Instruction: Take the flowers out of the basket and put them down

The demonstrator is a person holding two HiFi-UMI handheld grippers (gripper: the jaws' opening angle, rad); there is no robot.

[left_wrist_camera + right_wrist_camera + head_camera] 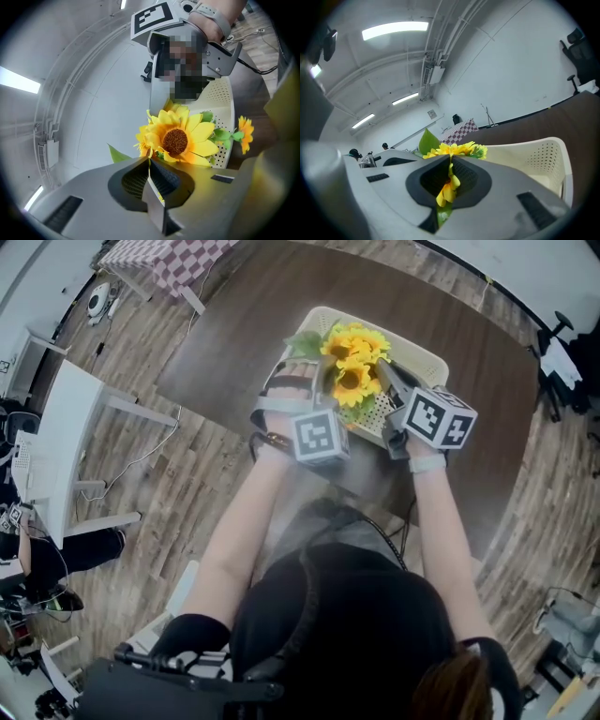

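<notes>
Holding a bunch of yellow flowers (pixel 354 360) from two sides, the person has one gripper in each hand over the white basket (pixel 427 358). The left gripper (pixel 149 162) has its fingers (pixel 89 197) closed together, and a thin yellow bit of the flowers is pinched in the small slit between them. A big sunflower head (pixel 177 140) with a brown middle sits just past the tips. The right gripper (pixel 450 158) has its fingers (pixel 506 197) pressed together too, with a yellow petal and a green leaf squeezed between them. More yellow blooms and a leaf poke up just past its tips. In the head view the two grippers come in from the left and the right and meet at the bunch, so both are clamped on the same flowers. The flowers are above the basket, close to its near rim. I cannot tell if the stem ends are inside it. The basket sits on the dark brown counter (pixel 234 334), about in the middle and a little nearer the edge on the person's side.
</notes>
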